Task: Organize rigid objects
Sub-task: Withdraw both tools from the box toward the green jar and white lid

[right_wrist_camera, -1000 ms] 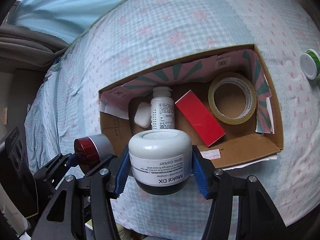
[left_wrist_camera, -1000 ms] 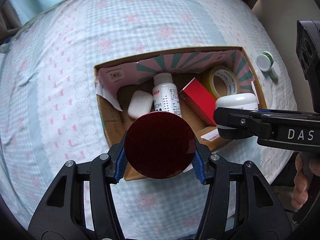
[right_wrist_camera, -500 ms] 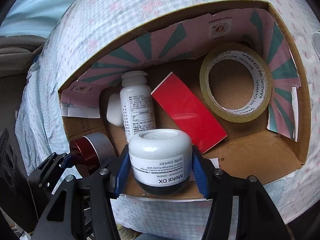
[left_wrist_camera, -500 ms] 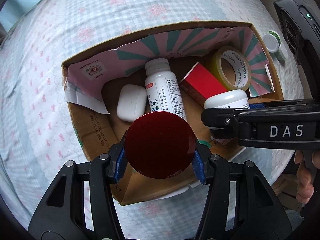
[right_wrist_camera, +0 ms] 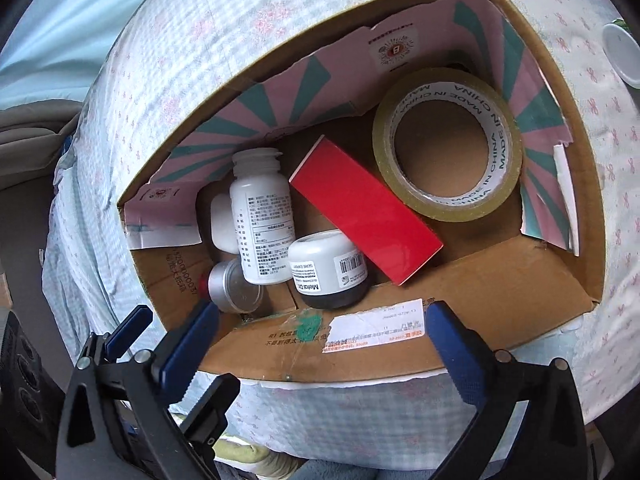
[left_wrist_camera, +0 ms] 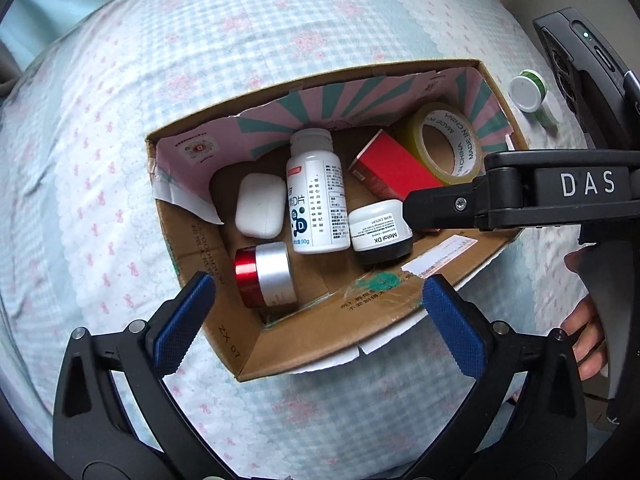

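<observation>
An open cardboard box (left_wrist_camera: 320, 336) (right_wrist_camera: 500, 276) sits on the bed. Inside lie a red-lidded silver jar (left_wrist_camera: 264, 274) (right_wrist_camera: 232, 290) on its side, a white "Metal DX" jar (left_wrist_camera: 380, 232) (right_wrist_camera: 330, 270), a white pill bottle (left_wrist_camera: 316, 196) (right_wrist_camera: 262, 220), a white earbud case (left_wrist_camera: 260, 205) (right_wrist_camera: 224, 222), a red carton (left_wrist_camera: 394, 172) (right_wrist_camera: 364, 212) and a tape roll (left_wrist_camera: 444, 142) (right_wrist_camera: 448, 144). My left gripper (left_wrist_camera: 318, 320) is open and empty above the box's near wall. My right gripper (right_wrist_camera: 320, 344) is open and empty over the same wall; its body crosses the left wrist view (left_wrist_camera: 520, 196).
The bed has a light blue checked cover with pink bows (left_wrist_camera: 200, 40) (right_wrist_camera: 240, 20). A small white-and-green jar (left_wrist_camera: 530, 90) (right_wrist_camera: 622, 52) lies on the cover to the right of the box. A person's hand (left_wrist_camera: 586, 340) holds the right gripper's handle.
Both grippers have opened and let go. The red-lidded jar and the Metal DX jar now lie inside the box near its front wall. Both grippers have pulled back slightly.
</observation>
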